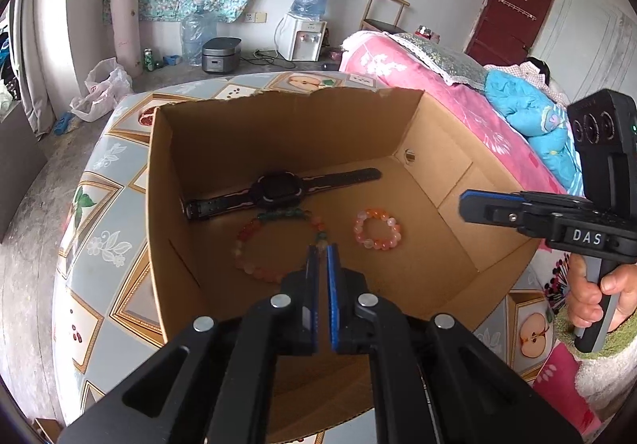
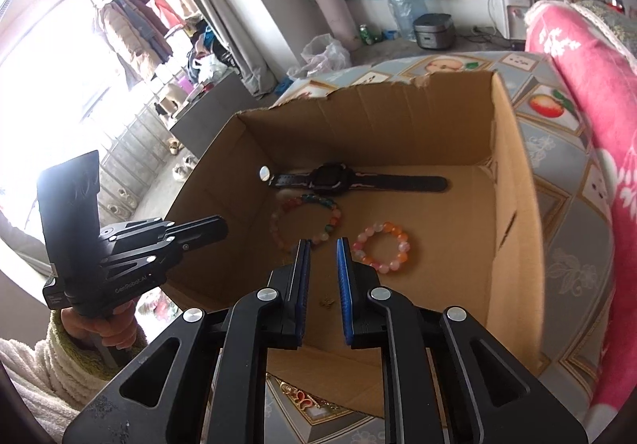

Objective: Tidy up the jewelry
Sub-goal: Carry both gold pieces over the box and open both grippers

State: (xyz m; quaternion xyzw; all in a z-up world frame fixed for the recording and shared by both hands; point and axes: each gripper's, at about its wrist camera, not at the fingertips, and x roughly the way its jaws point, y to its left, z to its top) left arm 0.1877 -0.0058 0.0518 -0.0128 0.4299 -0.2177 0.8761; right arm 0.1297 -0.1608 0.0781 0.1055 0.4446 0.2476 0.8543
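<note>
On the box (image 2: 513, 245) floor, by the far wall, the watch (image 2: 332, 178) lies w/ its strap running left-right along that wall; big bracelet (image 2: 306, 221) just in front of it, small bracelet (image 2: 382, 247) nearer the right wall. All look already placed. A tiny gold bit (image 2: 327, 302) lies on the floor below the right claw (image 2: 323, 245), which hangs over the box narrowly parted, holding nothing. Left claw (image 1: 323, 249) is closed & empty, over the big bracelet's near edge.

Both tongs (image 1: 322, 249) (image 2: 323, 243) are chunky black plastic with blue pads, silver screws, a white "DAS" label, and the person's got fuzzy cream sleeves (image 2: 40, 368).
</note>
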